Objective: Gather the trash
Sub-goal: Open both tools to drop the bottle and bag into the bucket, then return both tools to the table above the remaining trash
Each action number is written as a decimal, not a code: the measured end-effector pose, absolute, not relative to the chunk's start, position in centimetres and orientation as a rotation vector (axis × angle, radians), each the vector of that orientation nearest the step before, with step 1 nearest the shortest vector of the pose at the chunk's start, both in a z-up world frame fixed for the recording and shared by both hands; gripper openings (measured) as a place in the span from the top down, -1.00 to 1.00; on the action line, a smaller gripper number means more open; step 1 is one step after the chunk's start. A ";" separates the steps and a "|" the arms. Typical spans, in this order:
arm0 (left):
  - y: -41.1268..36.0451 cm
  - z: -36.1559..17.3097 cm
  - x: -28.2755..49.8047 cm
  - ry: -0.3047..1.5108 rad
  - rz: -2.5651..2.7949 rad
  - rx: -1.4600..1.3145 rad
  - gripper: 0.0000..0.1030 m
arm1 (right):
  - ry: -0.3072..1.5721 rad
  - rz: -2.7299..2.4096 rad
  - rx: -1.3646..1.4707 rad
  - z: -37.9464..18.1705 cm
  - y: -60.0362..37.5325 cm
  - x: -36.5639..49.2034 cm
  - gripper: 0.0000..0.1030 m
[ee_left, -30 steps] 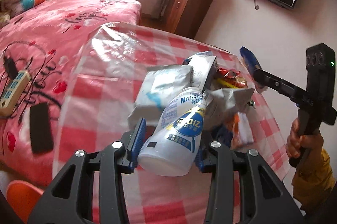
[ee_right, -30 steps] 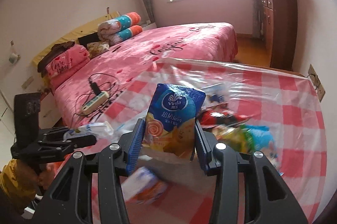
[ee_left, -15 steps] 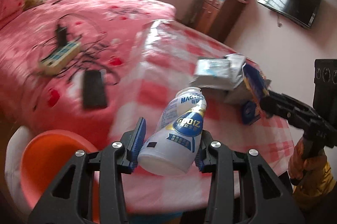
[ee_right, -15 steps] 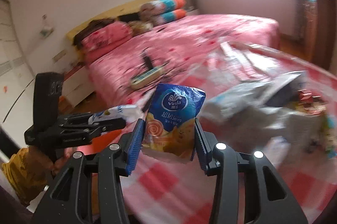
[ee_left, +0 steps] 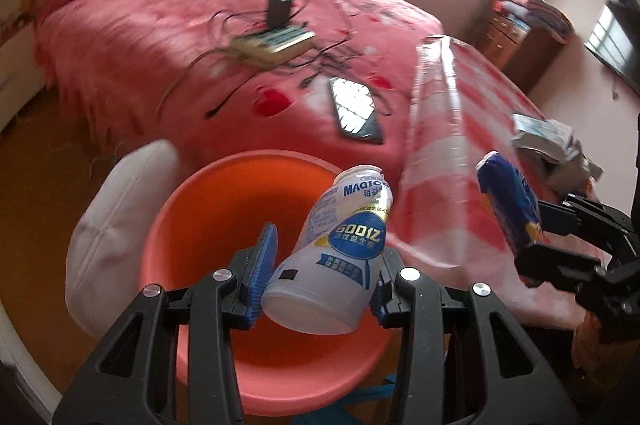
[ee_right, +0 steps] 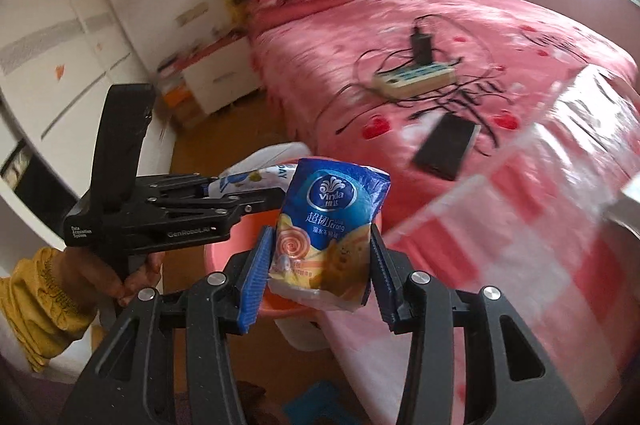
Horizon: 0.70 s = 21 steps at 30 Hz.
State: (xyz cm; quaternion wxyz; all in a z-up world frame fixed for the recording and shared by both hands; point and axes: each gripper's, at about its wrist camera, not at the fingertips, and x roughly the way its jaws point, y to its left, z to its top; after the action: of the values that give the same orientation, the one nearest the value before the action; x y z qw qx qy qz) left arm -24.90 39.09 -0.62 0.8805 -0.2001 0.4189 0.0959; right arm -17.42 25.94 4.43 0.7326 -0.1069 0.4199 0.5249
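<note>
My left gripper [ee_left: 320, 273] is shut on a white plastic bottle [ee_left: 340, 249] with a blue label, held over the open orange bin [ee_left: 208, 225]. My right gripper [ee_right: 318, 265] is shut on a blue Vinda tissue pack [ee_right: 328, 229], held beside the table edge near the bin [ee_right: 224, 257]. The tissue pack also shows at the right of the left wrist view [ee_left: 508, 205]. The left gripper and its bottle show in the right wrist view [ee_right: 256, 181]. More trash [ee_left: 552, 141] lies on the checked table.
The table with a pink checked plastic cover [ee_left: 460, 145] stands right of the bin. A white cushion [ee_left: 112, 217] leans against the bin. On the pink bed [ee_left: 200, 37] lie a power strip [ee_left: 276, 41] and a phone [ee_left: 356, 109].
Both grippers have swung left, off the table pile and toward the floor. The orange bin has come under the bottle, and the tissue pack has moved near it.
</note>
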 end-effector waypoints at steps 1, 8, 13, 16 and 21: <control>39.6 -1.3 -25.1 0.880 0.220 -0.417 0.17 | 0.933 1.162 -0.246 3.9 26.6 -17.4 0.02; 41.4 -4.3 -25.7 0.905 0.306 -0.447 -0.24 | 0.981 1.149 -0.217 1.8 27.6 -16.3 -0.52; 41.6 -4.6 -25.8 0.894 0.344 -0.426 -0.35 | 0.948 1.093 -0.116 3.3 25.0 -15.1 -0.76; 41.5 -3.5 -26.2 0.832 0.345 -0.443 -0.38 | 0.901 1.060 -0.069 4.6 23.0 -14.9 -0.76; 39.7 -0.9 -25.9 0.750 0.307 -0.400 -0.45 | 0.817 1.022 -0.009 6.0 19.5 -14.7 -0.77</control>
State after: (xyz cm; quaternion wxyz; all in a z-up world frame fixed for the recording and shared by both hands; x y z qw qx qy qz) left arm -25.92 39.71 -0.85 0.8996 -0.1933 0.3624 0.1484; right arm -14.73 19.46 5.95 0.7936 -0.0040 0.3799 0.4753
